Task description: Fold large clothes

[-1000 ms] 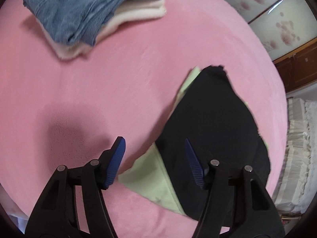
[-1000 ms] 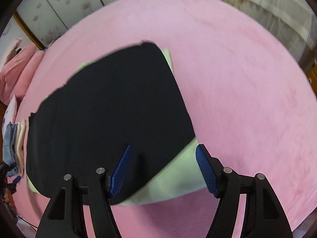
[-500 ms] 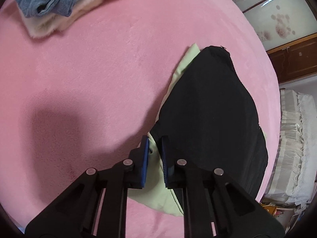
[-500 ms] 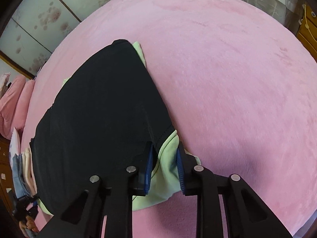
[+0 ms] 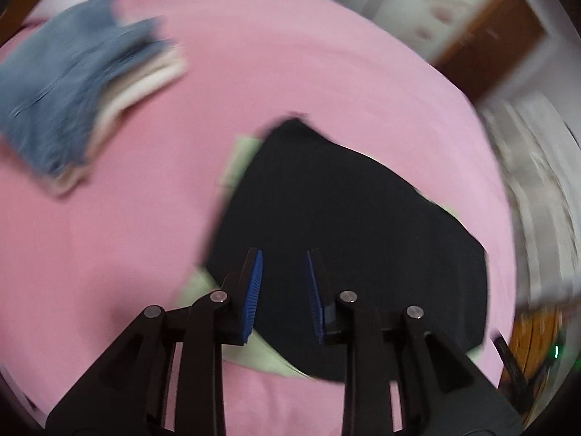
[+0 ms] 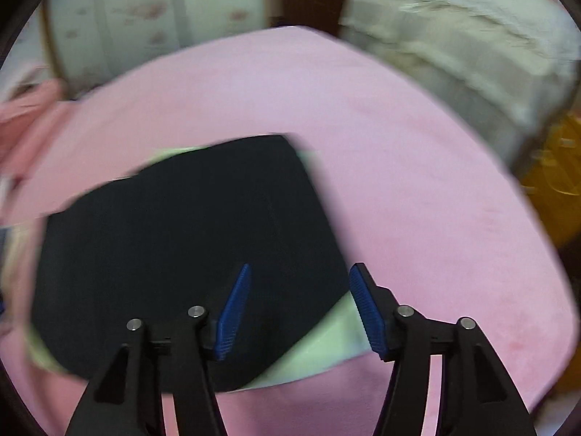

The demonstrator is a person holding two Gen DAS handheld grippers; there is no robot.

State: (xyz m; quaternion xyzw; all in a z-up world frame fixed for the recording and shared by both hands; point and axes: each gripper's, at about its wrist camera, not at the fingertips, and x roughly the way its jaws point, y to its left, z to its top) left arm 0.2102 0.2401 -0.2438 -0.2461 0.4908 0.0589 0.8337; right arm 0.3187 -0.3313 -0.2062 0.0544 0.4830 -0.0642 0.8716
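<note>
A folded garment, black (image 5: 345,232) on top with a light green layer (image 5: 261,352) showing at its edges, lies flat on the pink bed cover (image 5: 145,236). My left gripper (image 5: 283,252) hovers above its near left part. Its jaws are opening and no cloth is between the blue pads (image 5: 254,283). In the right wrist view the same black garment (image 6: 181,239) lies below my right gripper (image 6: 302,265). Those jaws are opening wider, with nothing between them, over the near right corner where the green layer (image 6: 326,345) shows. Both views are motion-blurred.
A stack of folded clothes (image 5: 72,83), blue denim on cream pieces, sits at the far left of the bed. Floral wardrobe doors (image 6: 152,11) stand behind the bed. Pale ruffled fabric (image 6: 454,36) and a yellow object (image 6: 555,167) lie off its right edge. Pink pillows (image 6: 29,109) are at the left.
Half a second ago both grippers were pinched on the garment's near edge. Both have since let go, opened and lifted back from it, and the garment lies flat.
</note>
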